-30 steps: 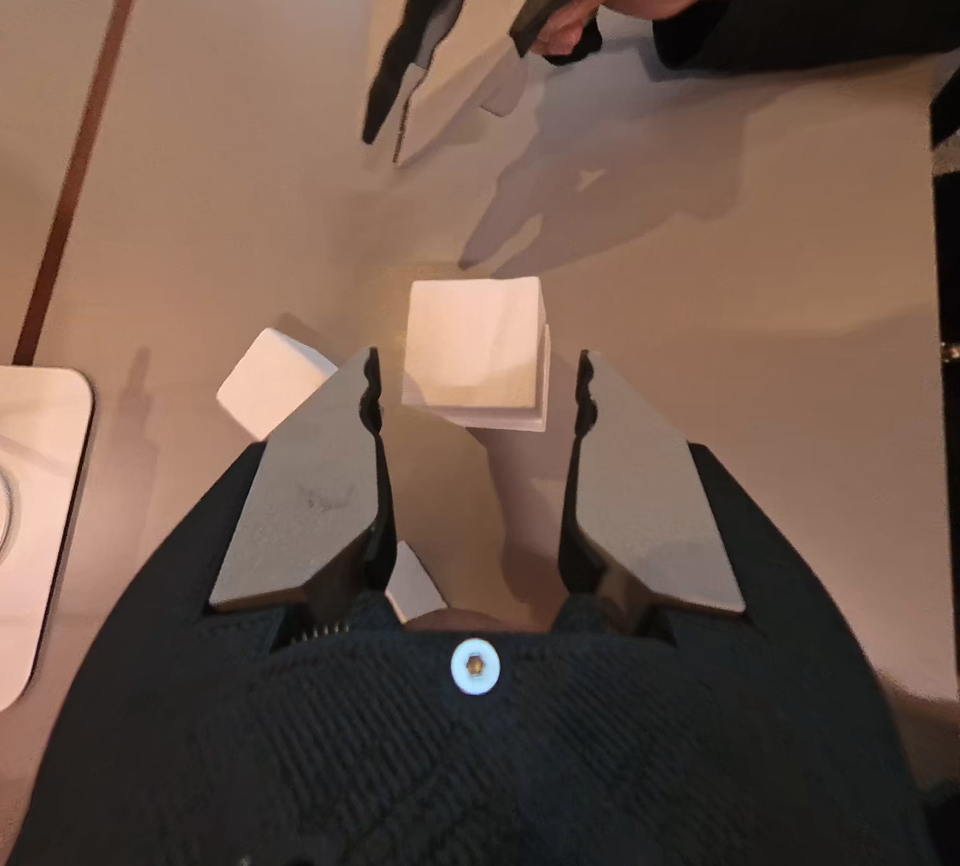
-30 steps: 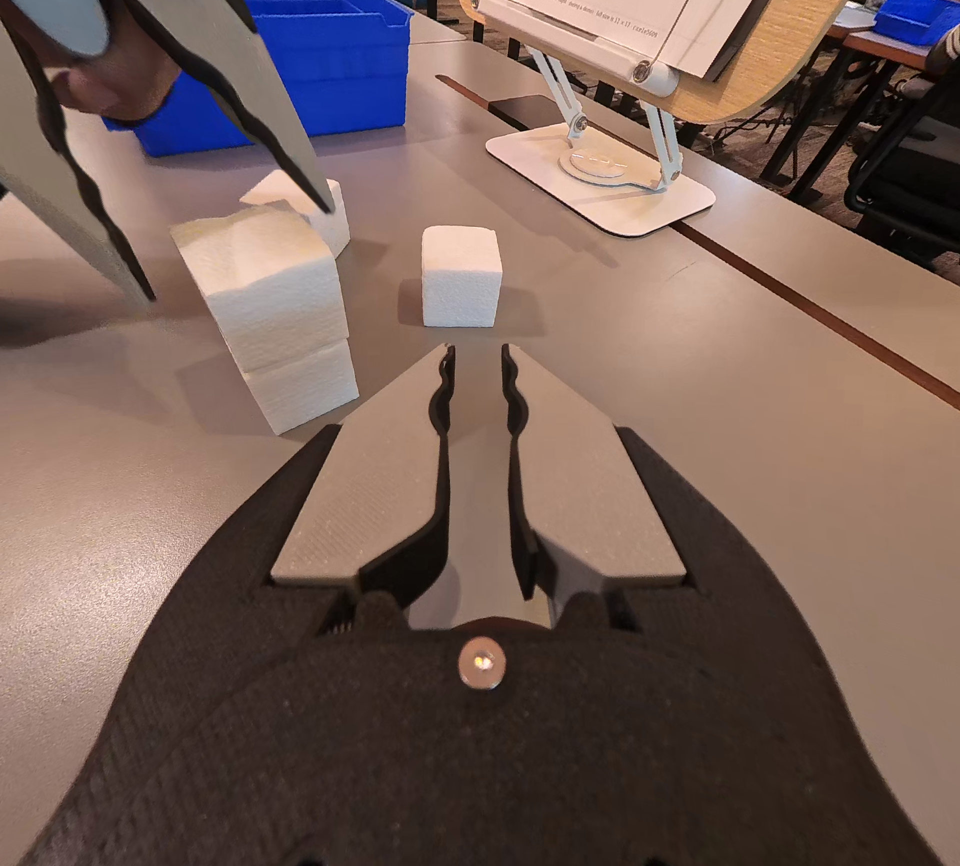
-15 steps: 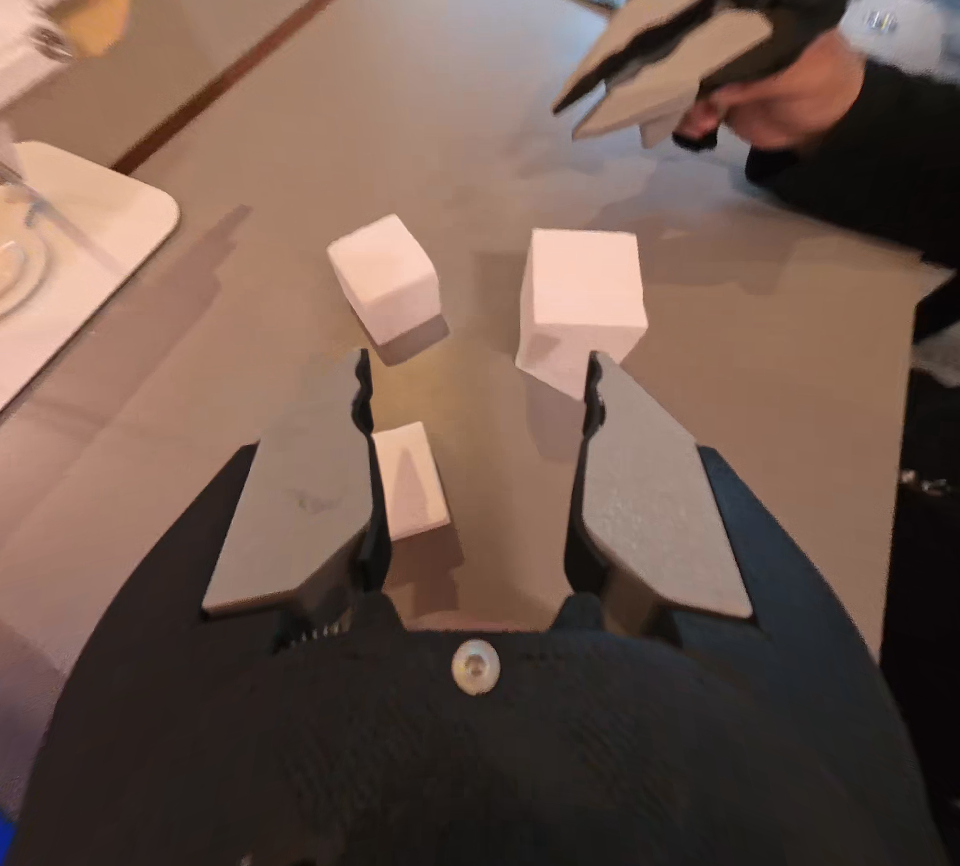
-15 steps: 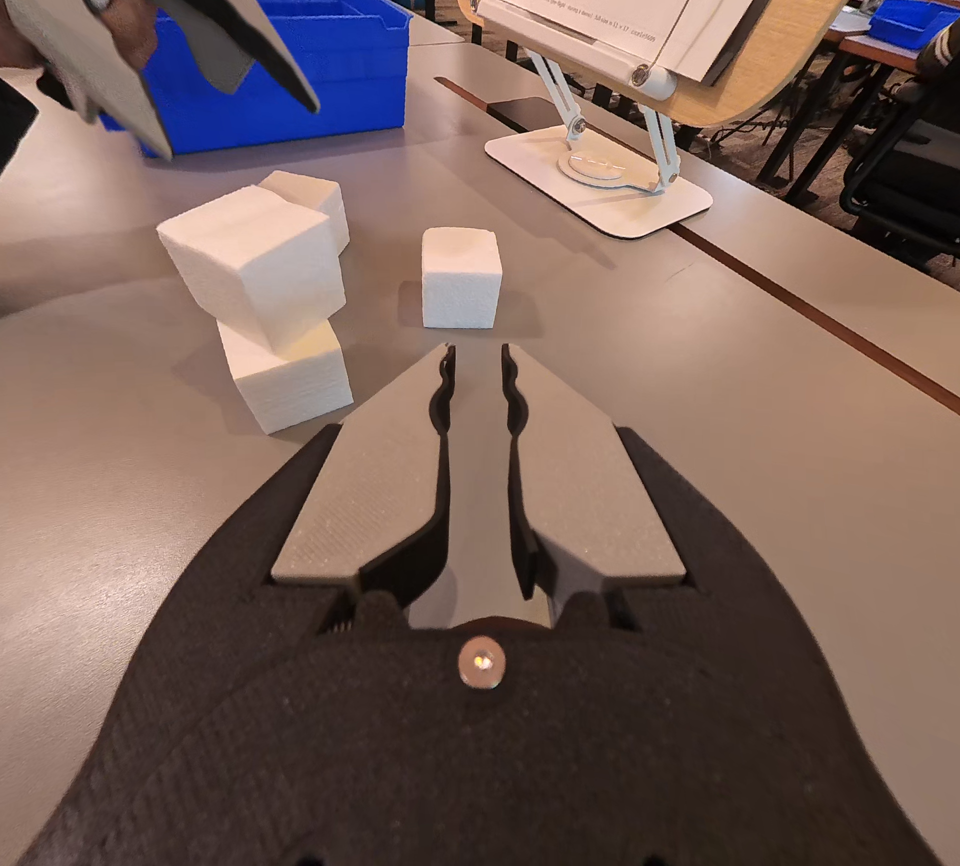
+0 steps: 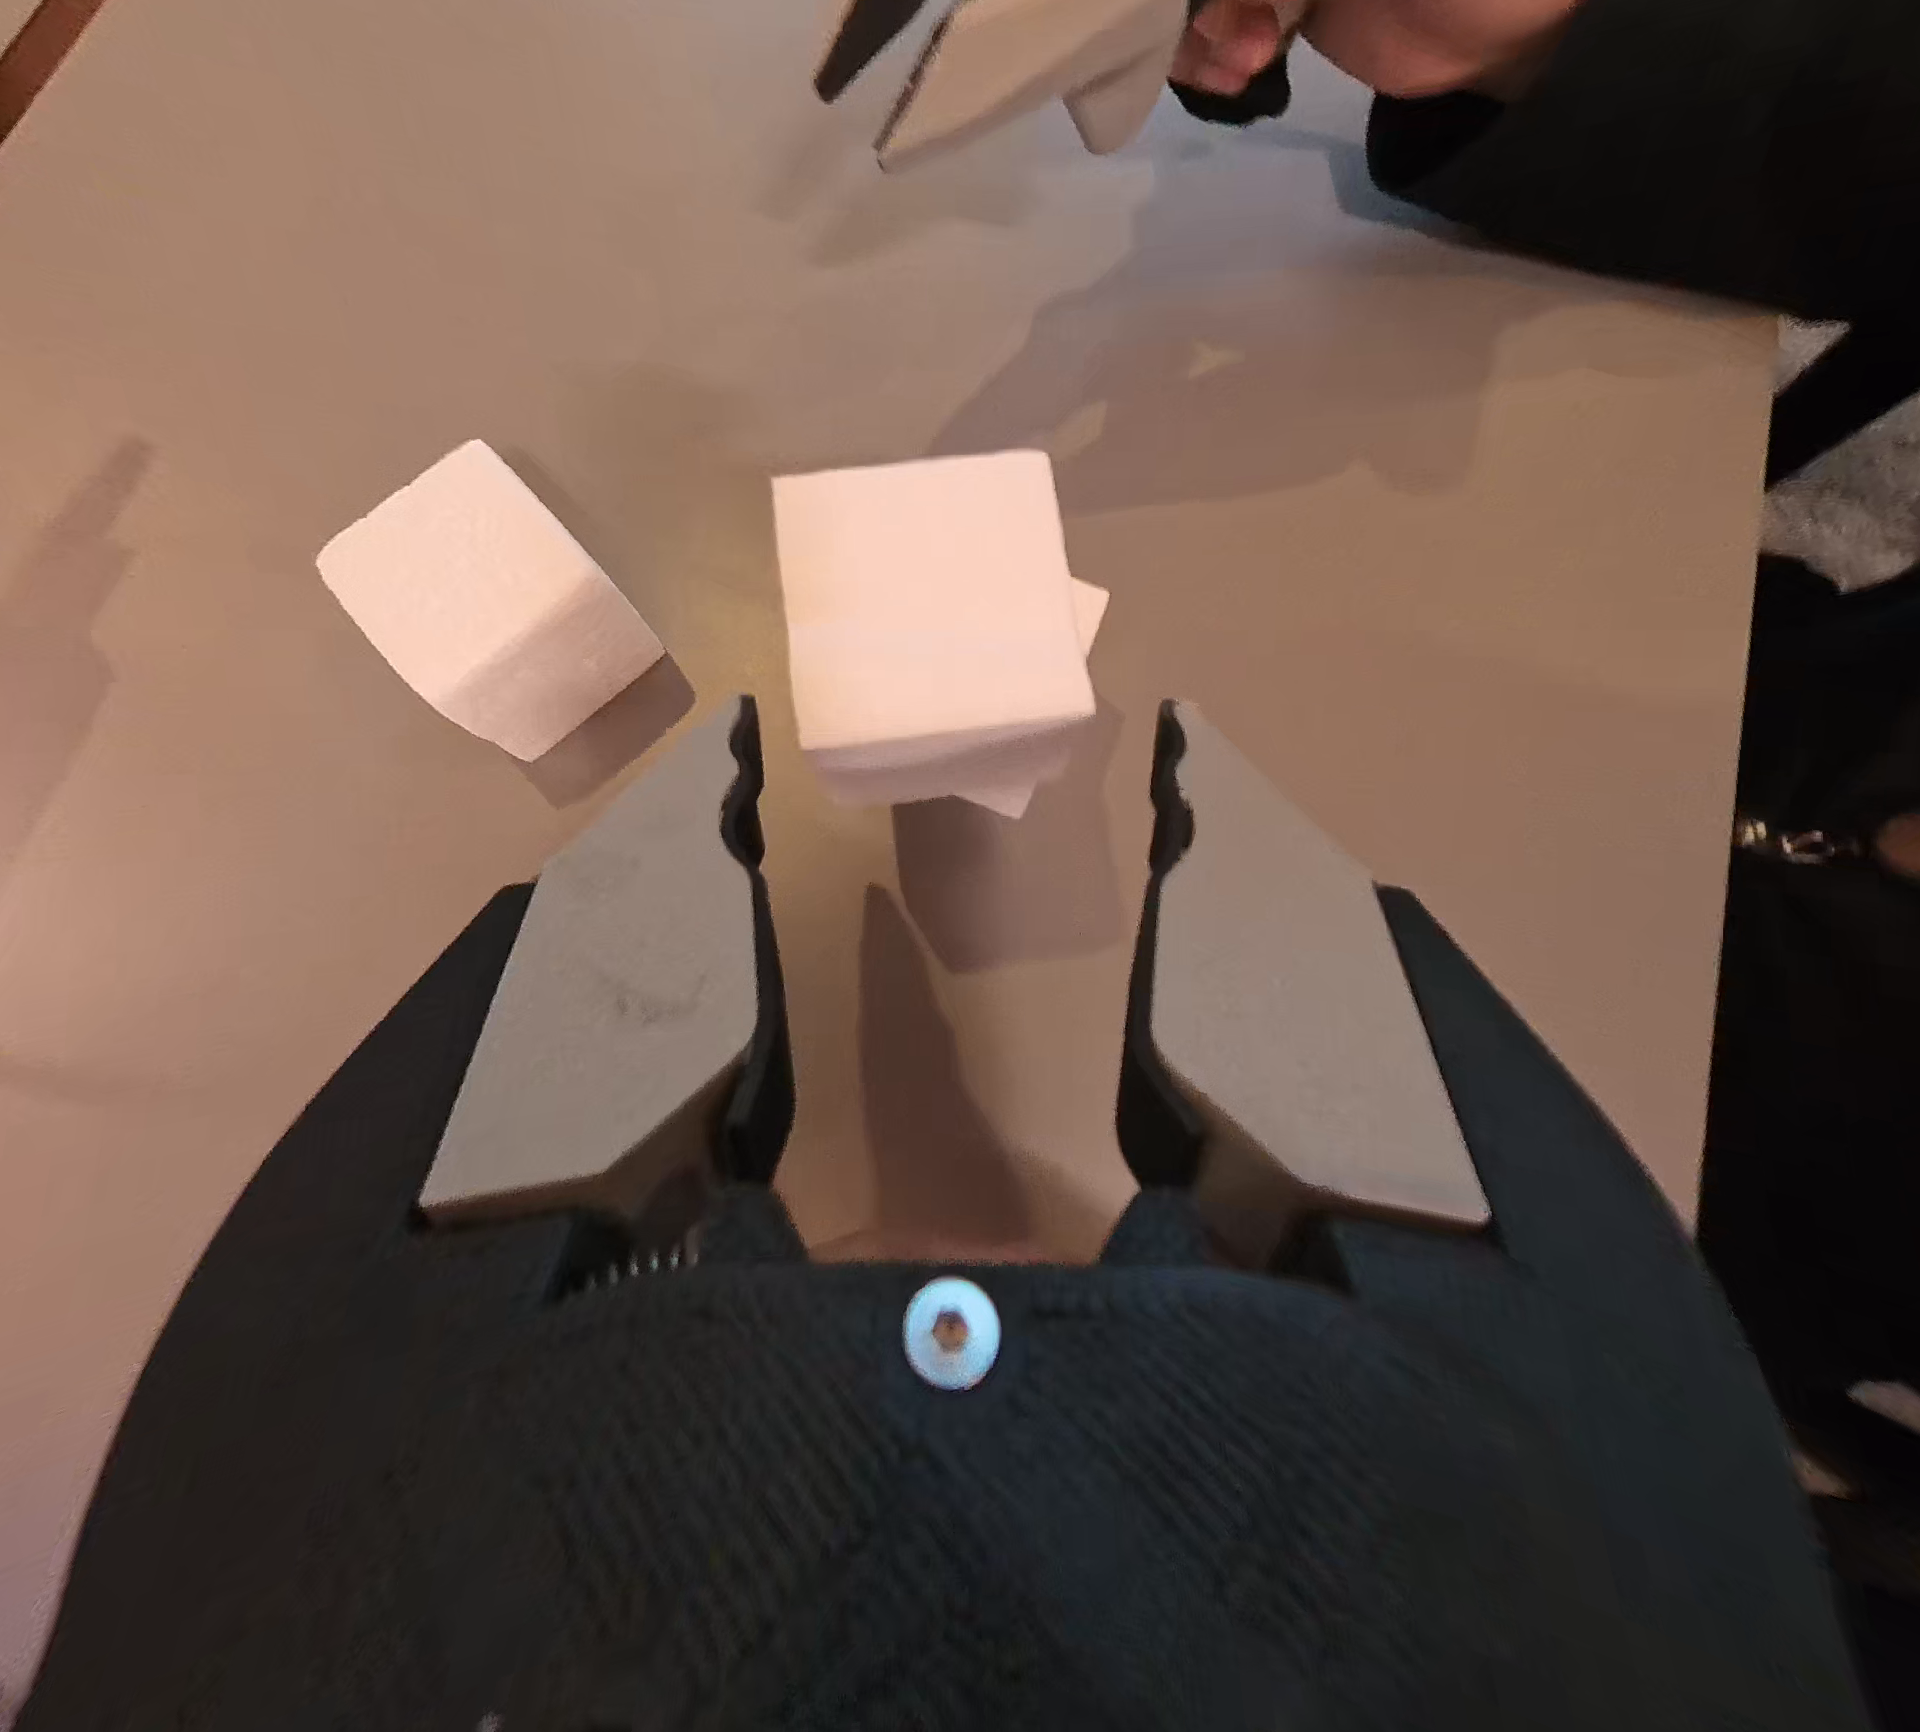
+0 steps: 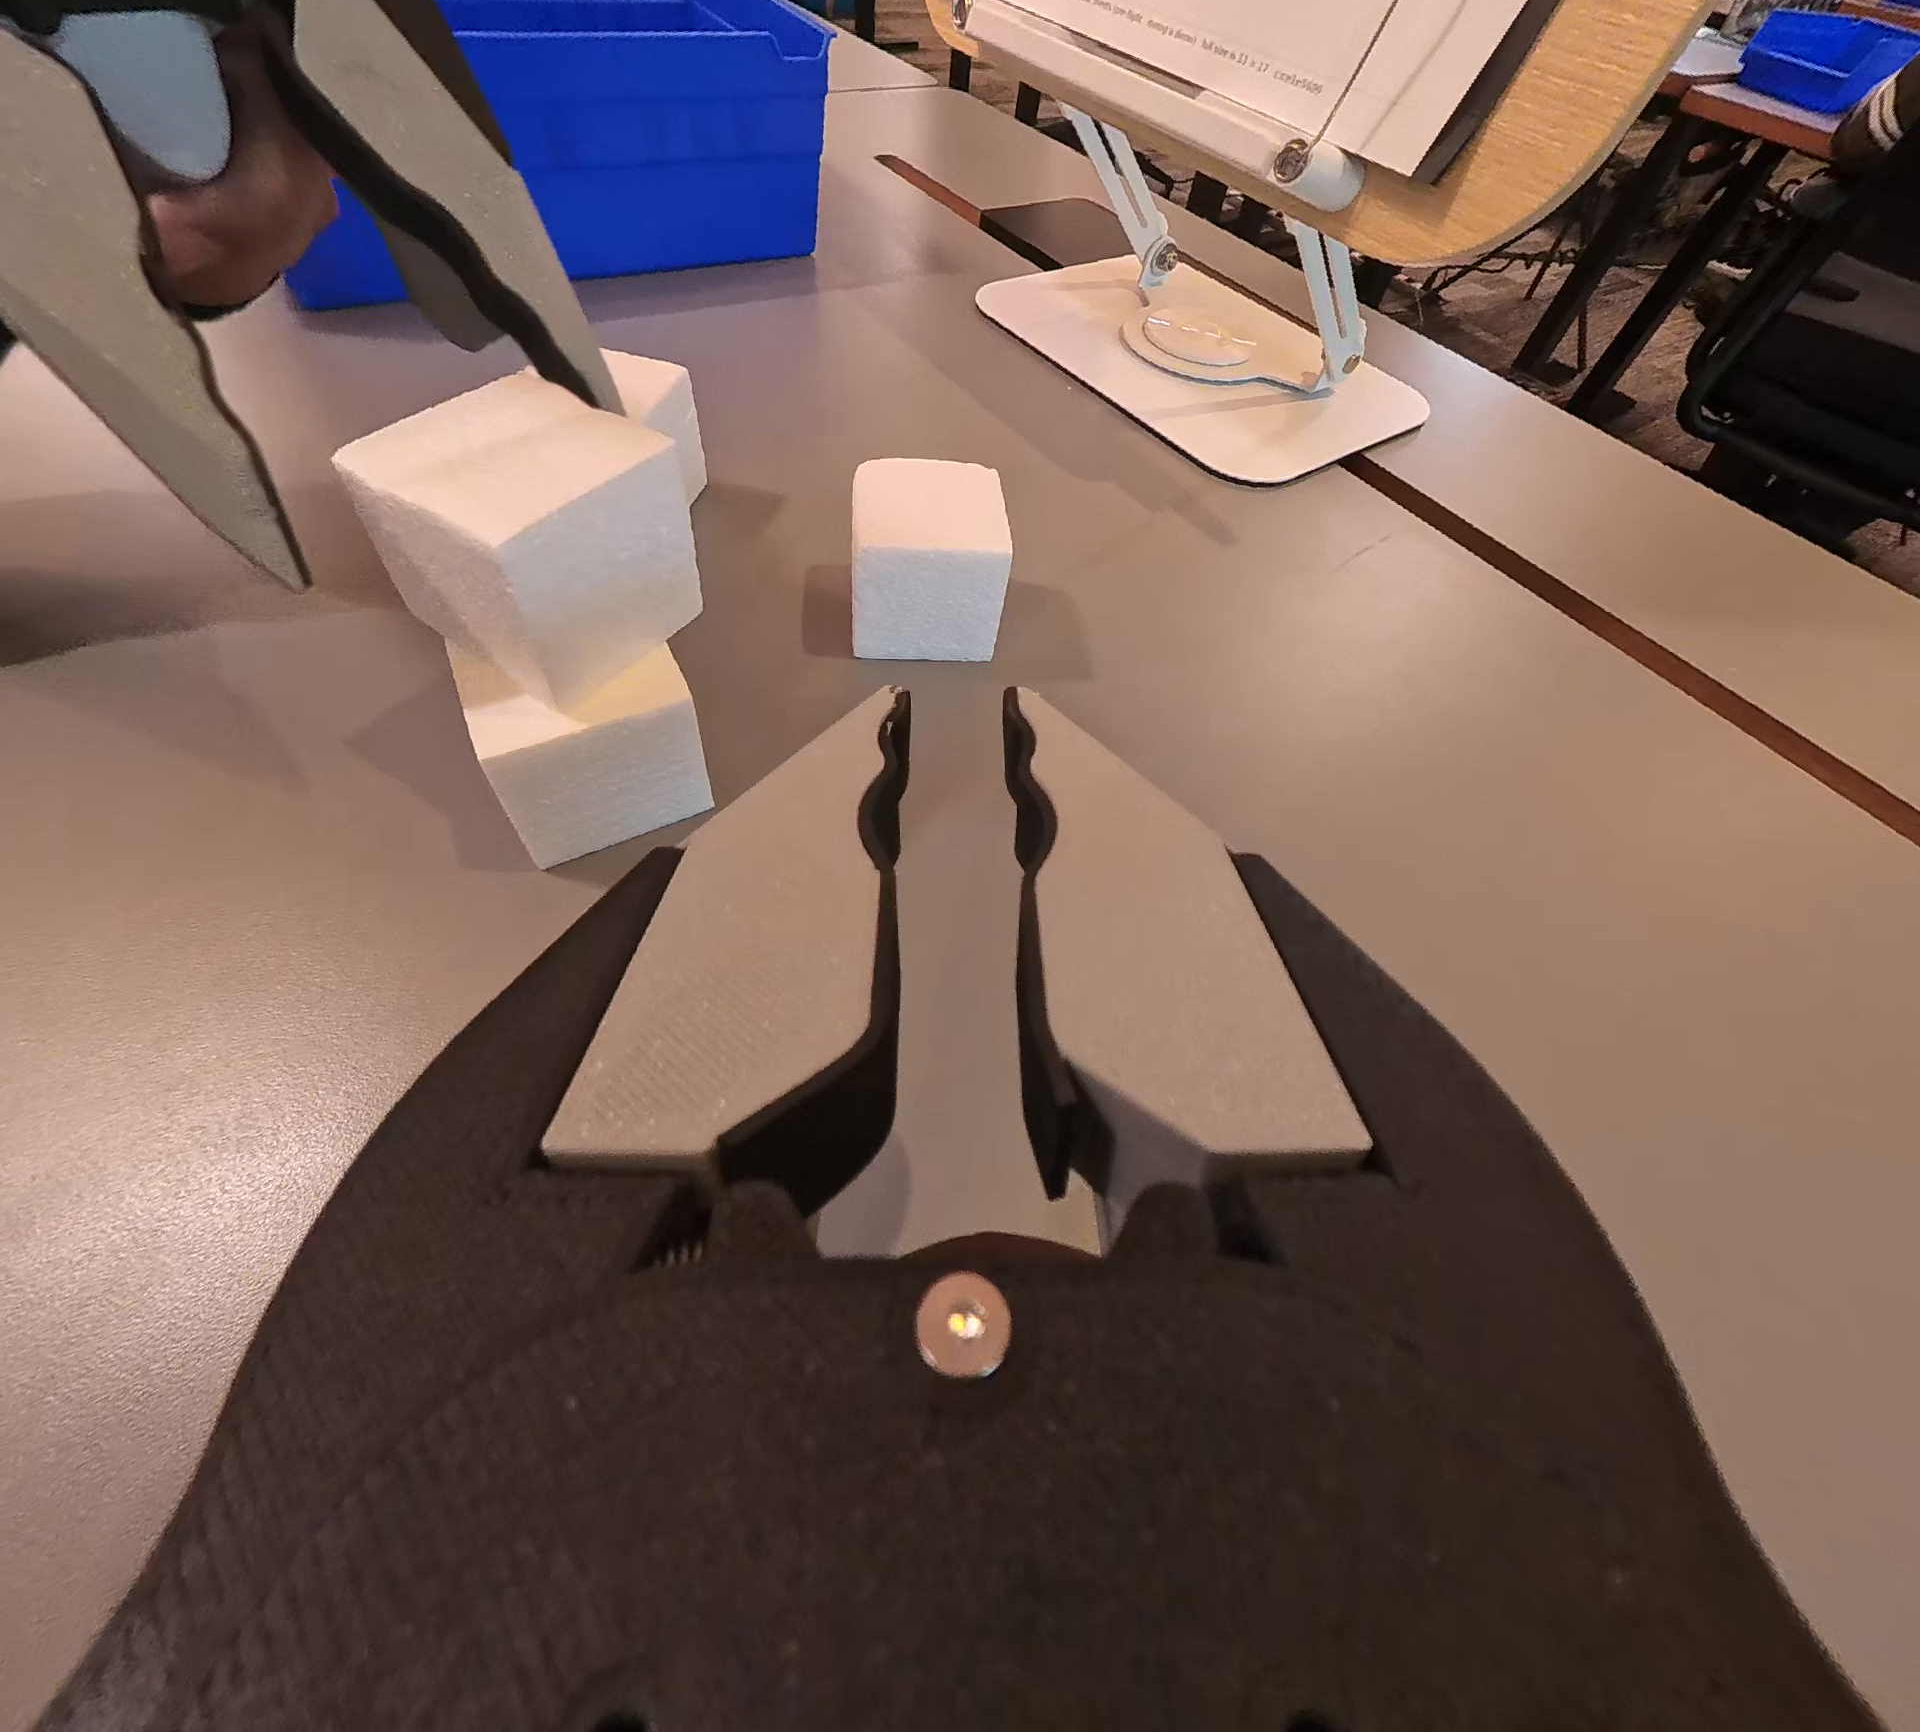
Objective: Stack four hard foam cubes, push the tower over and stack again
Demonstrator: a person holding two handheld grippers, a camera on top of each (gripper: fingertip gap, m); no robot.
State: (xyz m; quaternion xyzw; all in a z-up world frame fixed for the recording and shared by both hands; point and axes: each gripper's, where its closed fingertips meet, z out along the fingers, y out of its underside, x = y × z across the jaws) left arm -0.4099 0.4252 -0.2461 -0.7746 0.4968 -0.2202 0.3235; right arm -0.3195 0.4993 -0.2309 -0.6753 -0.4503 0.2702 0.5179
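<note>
Two white foam cubes form a short stack: the top cube sits twisted and off-centre on the bottom cube. From above, the top cube nearly hides the bottom one. A third cube lies just behind the stack. A fourth cube stands alone beside it. My left gripper is open and empty, with its tips spread over the top cube. My right gripper hovers low before the lone cube, with its jaws nearly together and empty.
A blue bin stands at the back left. A document stand on a white base stands at the back right, beside a dark table seam. The table edge runs close to the stack. Chairs stand beyond the table. The fourth cube is about 8 cm from my left fingertips. It turns up in the right wrist view as well.
My left gripper drew back from the stack, then came down over it again. The top cube has turned and now sits askew on the lower one. The right gripper stayed still.
</note>
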